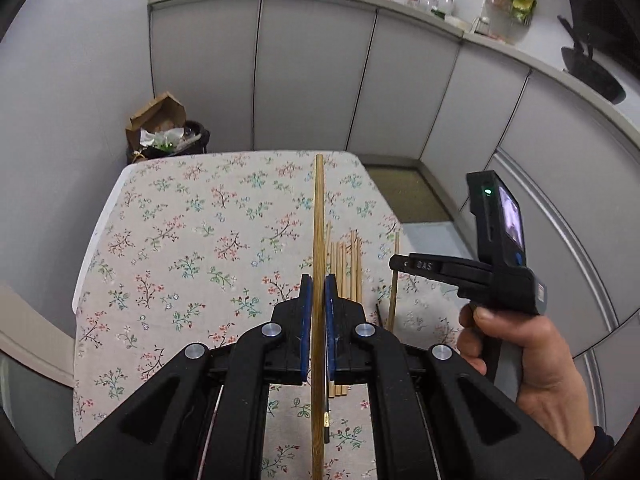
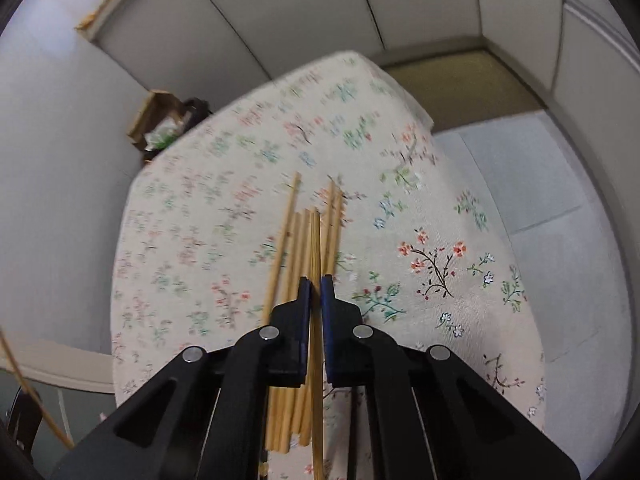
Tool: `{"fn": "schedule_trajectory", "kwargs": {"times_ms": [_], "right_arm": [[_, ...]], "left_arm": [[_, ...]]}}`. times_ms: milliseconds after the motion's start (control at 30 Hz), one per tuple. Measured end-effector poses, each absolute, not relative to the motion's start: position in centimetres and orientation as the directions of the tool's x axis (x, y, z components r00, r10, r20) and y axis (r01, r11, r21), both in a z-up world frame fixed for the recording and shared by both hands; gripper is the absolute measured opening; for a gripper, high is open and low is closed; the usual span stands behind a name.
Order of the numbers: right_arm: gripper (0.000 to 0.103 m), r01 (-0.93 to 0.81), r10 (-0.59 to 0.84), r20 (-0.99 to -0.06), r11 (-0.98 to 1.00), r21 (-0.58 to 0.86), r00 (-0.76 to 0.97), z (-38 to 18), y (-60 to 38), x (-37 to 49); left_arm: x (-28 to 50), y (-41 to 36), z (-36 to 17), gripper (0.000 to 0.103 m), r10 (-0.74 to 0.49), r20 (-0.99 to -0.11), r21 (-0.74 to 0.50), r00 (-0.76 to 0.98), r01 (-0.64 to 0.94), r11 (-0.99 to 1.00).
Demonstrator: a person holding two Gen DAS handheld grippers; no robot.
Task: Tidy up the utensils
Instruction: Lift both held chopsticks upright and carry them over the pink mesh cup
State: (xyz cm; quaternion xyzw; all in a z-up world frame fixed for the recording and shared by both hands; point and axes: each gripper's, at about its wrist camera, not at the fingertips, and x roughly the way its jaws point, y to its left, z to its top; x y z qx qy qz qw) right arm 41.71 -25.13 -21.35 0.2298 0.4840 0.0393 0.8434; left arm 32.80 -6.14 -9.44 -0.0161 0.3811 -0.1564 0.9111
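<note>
My left gripper [image 1: 318, 280] is shut on a long wooden chopstick [image 1: 319, 216] and holds it above the floral tablecloth [image 1: 192, 240], pointing away from me. Several pale wooden chopsticks [image 1: 348, 268] lie side by side on the cloth just right of it. My right gripper [image 2: 315, 282] is shut on another wooden chopstick [image 2: 315, 240], held over the same pile [image 2: 296, 248]. In the left wrist view the right gripper [image 1: 400, 263] shows side-on at the right, in a hand, with its chopstick [image 1: 394, 280] hanging down.
A bin with cardboard and rubbish [image 1: 164, 128] stands behind the table's far left corner. Grey partition panels [image 1: 312, 72] enclose the back and right. A mat [image 1: 404, 196] lies on the floor beyond the table's right edge.
</note>
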Motion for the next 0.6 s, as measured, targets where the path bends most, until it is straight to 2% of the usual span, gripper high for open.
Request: {"fn": "schedule_trajectory", "kwargs": {"times_ms": [200, 433, 500, 600], "right_arm": [[0.005, 0.034, 0.256, -0.709, 0.930, 0.367, 0.657, -15.1, -22.6, 37.4], [0.005, -0.058, 0.300, -0.603, 0.921, 0.386, 0.739, -10.8, -20.7, 31.0], [0.005, -0.087, 0.304, -0.560, 0.921, 0.380, 0.771, -9.4, -19.9, 29.7], [0.005, -0.143, 0.310, -0.463, 0.921, 0.361, 0.831, -7.0, -18.4, 27.9]], "left_arm": [[29.5, -2.8, -6.8, 0.005, -0.325, -0.600, -0.193, 0.731, 0.262, 0.946], [25.8, 4.2, -5.4, 0.005, -0.264, -0.485, -0.244, 0.834, 0.162, 0.956], [25.8, 5.5, -5.5, 0.005, -0.226, -0.460, -0.228, 0.859, 0.132, 0.965], [26.2, 7.1, -6.5, 0.005, -0.227, -0.440, -0.280, 0.869, 0.107, 0.954]]}}
